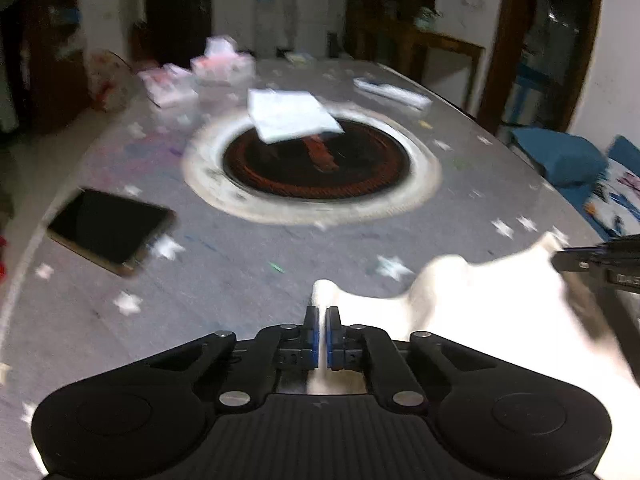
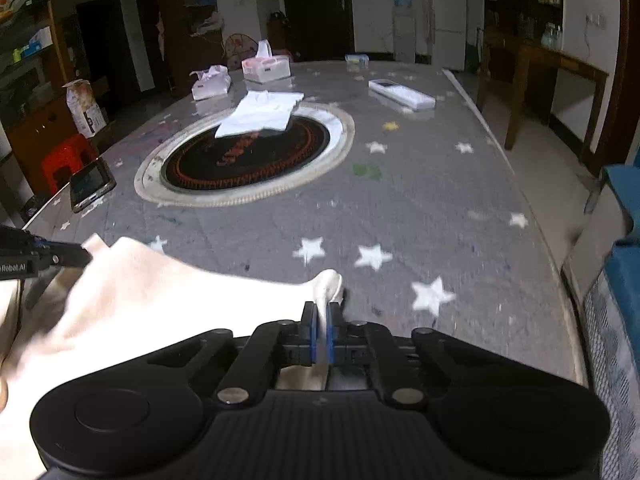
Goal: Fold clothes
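Right wrist view takes in the broad counter [image 2: 420, 200], its grey star-printed cover stretching ahead of the right hand-held gripper [image 2: 321, 320]; such a wide flat surface gives the cloth room to be spread and creased. Far ahead of that gripper, an already folded white garment [image 2: 262, 114] lies across the rim of the round dark inset [image 2: 244, 164] at the counter's middle, apparently parked there so the near edge stays free for work. Closer in, the white garment being handled [image 2: 160, 304] hangs as a sagging span between the two tools, just left of the right one. The right hand-held gripper has its blue pads [image 2: 330, 338] pressed together on one corner of this cloth, a tuft poking out past the tips. In the left wrist view, the left hand-held gripper [image 1: 322, 320] is likewise clamped on the opposite corner, with the cloth [image 1: 480, 312] spreading off to its right. Holding two corners apart likely keeps an edge taut, ready to lay it down or carry it over for a fold. Smaller things sit clear of the work: a phone [image 2: 90, 184] to the far left ahead, a remote [image 2: 402, 94] far ahead right, tissue packs [image 2: 266, 66] beyond.
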Action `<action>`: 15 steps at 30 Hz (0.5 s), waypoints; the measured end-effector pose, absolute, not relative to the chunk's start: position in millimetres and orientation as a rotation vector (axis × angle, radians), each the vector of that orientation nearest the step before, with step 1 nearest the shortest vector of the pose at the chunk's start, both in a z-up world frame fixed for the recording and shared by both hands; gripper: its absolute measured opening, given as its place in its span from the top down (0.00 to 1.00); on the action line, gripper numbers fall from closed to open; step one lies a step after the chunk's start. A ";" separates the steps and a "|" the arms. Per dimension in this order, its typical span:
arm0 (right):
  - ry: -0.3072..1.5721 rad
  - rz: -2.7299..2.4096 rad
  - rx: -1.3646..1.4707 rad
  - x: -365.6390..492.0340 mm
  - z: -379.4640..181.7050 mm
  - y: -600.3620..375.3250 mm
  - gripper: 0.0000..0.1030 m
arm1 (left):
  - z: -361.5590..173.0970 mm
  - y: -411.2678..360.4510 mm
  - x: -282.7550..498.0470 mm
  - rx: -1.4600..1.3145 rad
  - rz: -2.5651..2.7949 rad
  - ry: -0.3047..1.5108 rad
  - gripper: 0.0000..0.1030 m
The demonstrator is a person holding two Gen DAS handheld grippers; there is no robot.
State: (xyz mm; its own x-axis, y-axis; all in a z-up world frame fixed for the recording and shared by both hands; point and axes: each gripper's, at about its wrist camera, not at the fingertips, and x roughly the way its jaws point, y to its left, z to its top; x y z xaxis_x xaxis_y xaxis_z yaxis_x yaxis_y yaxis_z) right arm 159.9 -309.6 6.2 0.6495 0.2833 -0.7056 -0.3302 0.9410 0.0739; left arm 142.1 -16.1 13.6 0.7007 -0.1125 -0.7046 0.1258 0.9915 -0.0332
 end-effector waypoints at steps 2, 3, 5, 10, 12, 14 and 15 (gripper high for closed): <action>0.756 0.337 -0.081 163.7 11.5 -307.0 0.96 | 17.8 -8.4 144.3 0.008 -0.090 0.760 0.98; 0.744 0.332 -0.085 166.4 13.2 -306.0 0.96 | 19.0 -4.5 146.5 0.001 -0.076 0.754 0.98; 0.738 0.325 -0.091 174.9 13.5 -302.9 0.96 | 19.1 2.6 151.9 -0.013 -0.060 0.751 0.98; 0.780 0.335 -0.141 189.9 1.8 -290.5 0.92 | 4.9 5.2 161.1 0.014 -0.025 0.777 0.96; 0.776 0.337 -0.143 184.4 4.6 -291.6 0.87 | 4.7 7.1 158.6 0.009 -0.020 0.775 0.90; 0.766 0.354 -0.143 174.6 10.8 -293.6 0.78 | 9.7 8.5 152.0 0.002 -0.014 0.769 0.89; 0.761 0.369 -0.150 167.5 14.7 -294.2 0.74 | 13.1 7.8 147.3 0.001 -0.023 0.764 0.89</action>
